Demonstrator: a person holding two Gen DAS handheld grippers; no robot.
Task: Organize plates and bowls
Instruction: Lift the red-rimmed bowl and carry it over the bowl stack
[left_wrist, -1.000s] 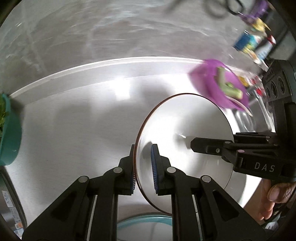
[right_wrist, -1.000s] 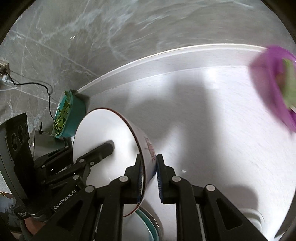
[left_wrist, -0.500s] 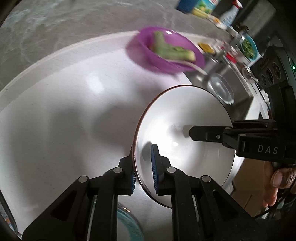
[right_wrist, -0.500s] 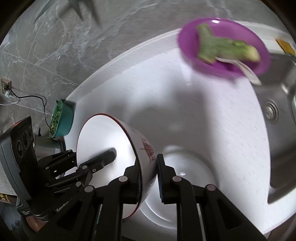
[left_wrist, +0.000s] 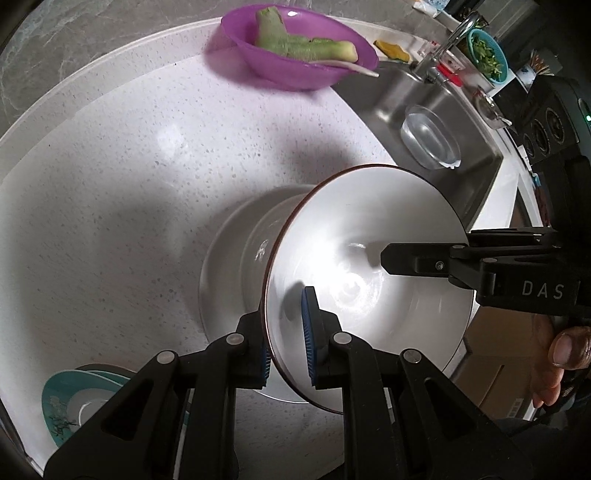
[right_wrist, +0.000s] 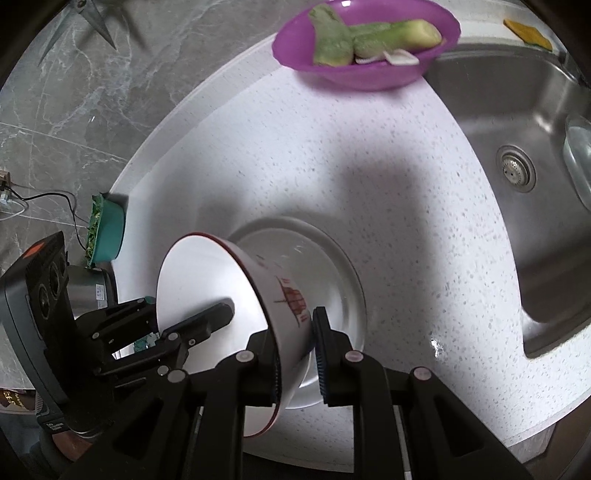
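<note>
Both the left gripper (left_wrist: 286, 334) and right gripper (right_wrist: 297, 350) clench opposite rims of a red-rimmed white bowl (left_wrist: 369, 280), held tilted just above a white plate (right_wrist: 332, 258) on the speckled countertop (right_wrist: 369, 166).

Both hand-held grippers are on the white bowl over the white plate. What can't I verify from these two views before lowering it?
- White bowl's base: hidden in both views by its own wall, so its gap to the white plate is unknown.
- White plate's near edge: right wrist view, covered by the right hand-held gripper.
- Teal patterned plate: left wrist view, half hidden by the left hand-held gripper.
</note>
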